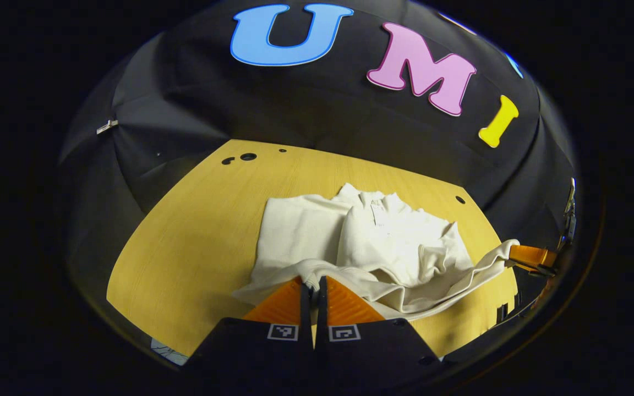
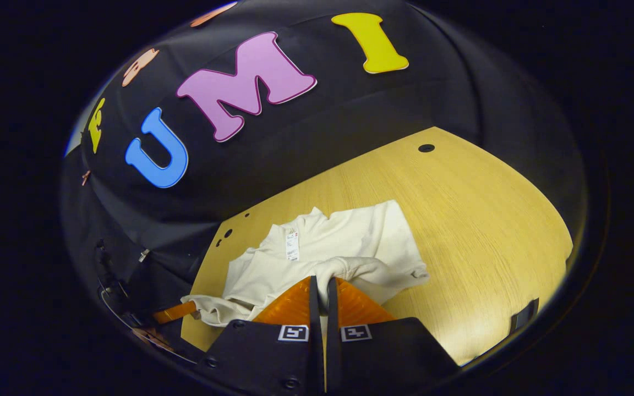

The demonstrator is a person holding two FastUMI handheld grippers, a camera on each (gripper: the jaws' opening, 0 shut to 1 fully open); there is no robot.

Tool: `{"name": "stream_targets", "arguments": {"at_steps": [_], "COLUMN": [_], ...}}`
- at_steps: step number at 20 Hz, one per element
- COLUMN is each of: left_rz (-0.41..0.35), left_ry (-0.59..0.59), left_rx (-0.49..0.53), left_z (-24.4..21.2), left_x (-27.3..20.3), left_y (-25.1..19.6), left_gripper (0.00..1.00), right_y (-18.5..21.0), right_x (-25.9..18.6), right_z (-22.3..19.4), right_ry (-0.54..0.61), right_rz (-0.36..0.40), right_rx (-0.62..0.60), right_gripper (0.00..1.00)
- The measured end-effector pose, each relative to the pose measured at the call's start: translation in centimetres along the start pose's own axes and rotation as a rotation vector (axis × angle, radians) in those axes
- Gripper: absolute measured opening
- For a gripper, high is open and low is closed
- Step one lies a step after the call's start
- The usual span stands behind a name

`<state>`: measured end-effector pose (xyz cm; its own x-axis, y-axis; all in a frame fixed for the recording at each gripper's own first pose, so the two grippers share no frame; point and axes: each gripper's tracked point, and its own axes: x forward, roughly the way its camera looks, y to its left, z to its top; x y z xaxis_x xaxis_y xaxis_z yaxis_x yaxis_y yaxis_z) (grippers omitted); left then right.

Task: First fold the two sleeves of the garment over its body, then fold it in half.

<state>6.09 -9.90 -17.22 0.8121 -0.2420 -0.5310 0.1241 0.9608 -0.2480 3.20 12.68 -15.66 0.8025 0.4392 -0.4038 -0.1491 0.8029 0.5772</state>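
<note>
A cream long-sleeved garment (image 1: 383,242) lies on the yellow wooden table (image 1: 196,242), sleeves folded over its body, collar toward the far wall. My left gripper (image 1: 313,281) is shut on the near hem at its left corner, lifted off the table. The other gripper (image 1: 531,257) shows at the right edge, holding the hem's other corner, so the hem hangs stretched between them. In the right gripper view, my right gripper (image 2: 322,281) is shut on a fold of the garment (image 2: 344,247). The left gripper (image 2: 176,312) appears at lower left with cloth in it.
The table (image 2: 487,231) has small round holes near its far edge (image 1: 247,157) and another at the right (image 2: 426,148). Black cloth walls stand close behind and beside the table. Bare tabletop lies left and right of the garment.
</note>
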Motion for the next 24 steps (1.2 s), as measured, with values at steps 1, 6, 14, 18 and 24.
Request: {"name": "stream_targets", "arguments": {"at_steps": [1, 6, 14, 18, 24], "left_rz": [0.001, 0.009, 0.055, 0.094, 0.158], "left_ry": [-0.004, -0.024, -0.019, 0.011, 0.069], "left_rx": [-0.012, -0.041, -0.067, -0.045, -0.033], "left_z": [0.6, 3.5, 6.3, 6.0, 4.9], "left_x": [0.3, 2.8, 9.0, 13.0, 17.3], "left_y": [0.1, 0.0, 0.1, 0.5, 2.0], "left_gripper": [0.06, 0.06, 0.06, 0.06, 0.06], "right_y": [0.1, -0.1, -1.7, -3.3, -6.5], "right_x": [0.6, 3.7, 10.0, 13.2, 16.8], "right_z": [0.6, 2.9, 4.6, 4.1, 2.0], "right_ry": [-0.008, -0.035, -0.024, 0.011, 0.1], "right_rz": [0.0, -0.017, -0.072, -0.102, -0.152], "right_rx": [0.009, 0.029, 0.036, 0.047, 0.033], "right_gripper": [0.06, 0.06, 0.06, 0.06, 0.06]}}
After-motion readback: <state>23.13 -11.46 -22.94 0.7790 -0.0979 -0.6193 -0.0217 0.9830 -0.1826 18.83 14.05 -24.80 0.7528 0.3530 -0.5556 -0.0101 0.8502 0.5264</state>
